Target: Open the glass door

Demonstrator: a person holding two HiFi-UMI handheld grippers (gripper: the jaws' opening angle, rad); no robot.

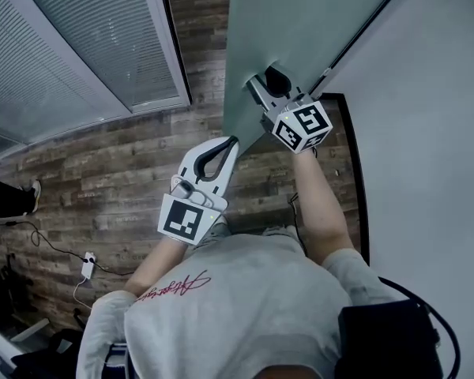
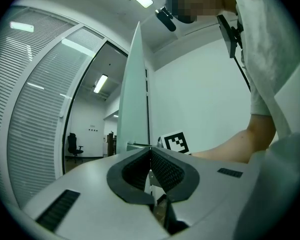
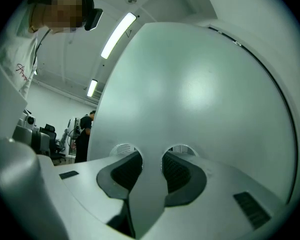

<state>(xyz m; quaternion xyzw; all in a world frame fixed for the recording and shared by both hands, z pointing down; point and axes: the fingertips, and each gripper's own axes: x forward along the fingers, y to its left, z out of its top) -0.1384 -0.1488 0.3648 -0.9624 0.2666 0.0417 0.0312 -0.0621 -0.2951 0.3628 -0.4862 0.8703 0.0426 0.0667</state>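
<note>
Item: glass door [image 1: 300, 30]; frosted, pale grey-green, a smooth flat pane with a matt sheen; stands at my twelve to one o'clock, angled away from the dark frame [image 1: 357, 180] at my three o'clock.

Fitting: handle [image 3: 147, 184]; a flat, pale, slick-looking bar, same tone as the pane.

Right gripper [image 1: 270, 89]; jaws wide but closed on the handle, ribbed dark pads against both its faces.

Left gripper [image 1: 220, 152]; at eleven o'clock, just beside the door's free edge; jaws drawn together at the tips, nothing between them.

Hazards, as I judge them: the pads may slide off so smooth a bar if I pull at a slant; the free edge may catch my idle left gripper, which sits near its swing; a hard tug could bring the pane onto me, as I stand close at six o'clock.

Surround: wood-plank floor [image 1: 103, 172], rough-grained, at nine o'clock; slatted blinds [image 1: 87, 46] behind glazing at ten; plain white wall [image 1: 434, 133] at two.
</note>
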